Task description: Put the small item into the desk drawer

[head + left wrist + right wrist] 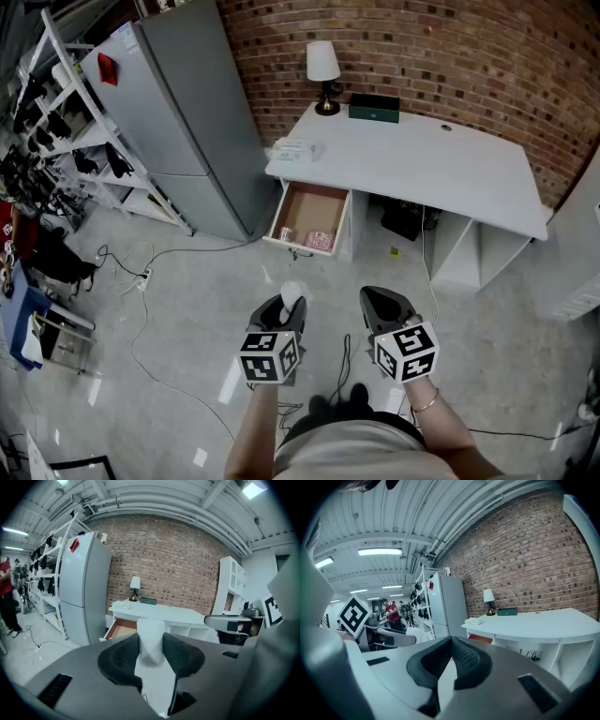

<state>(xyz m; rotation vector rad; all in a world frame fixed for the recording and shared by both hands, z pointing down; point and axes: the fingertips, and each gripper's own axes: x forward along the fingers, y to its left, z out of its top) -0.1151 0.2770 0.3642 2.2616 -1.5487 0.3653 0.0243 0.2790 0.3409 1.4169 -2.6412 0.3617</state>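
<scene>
Item point(151, 639), small, white: clamped between left gripper point(286, 305) jaws
Held upright, well apart from open drawer point(309, 217) under white worktop point(422, 164); right gripper point(449, 656) jaws together, nothing between.

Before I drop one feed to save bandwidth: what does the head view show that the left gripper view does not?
Only the head view: small things lying in the open drawer, and cables on the floor. Only the left gripper view: the ceiling and its lights. Both: desk, lamp, fridge, and the white item gripped in the left tool.
</scene>
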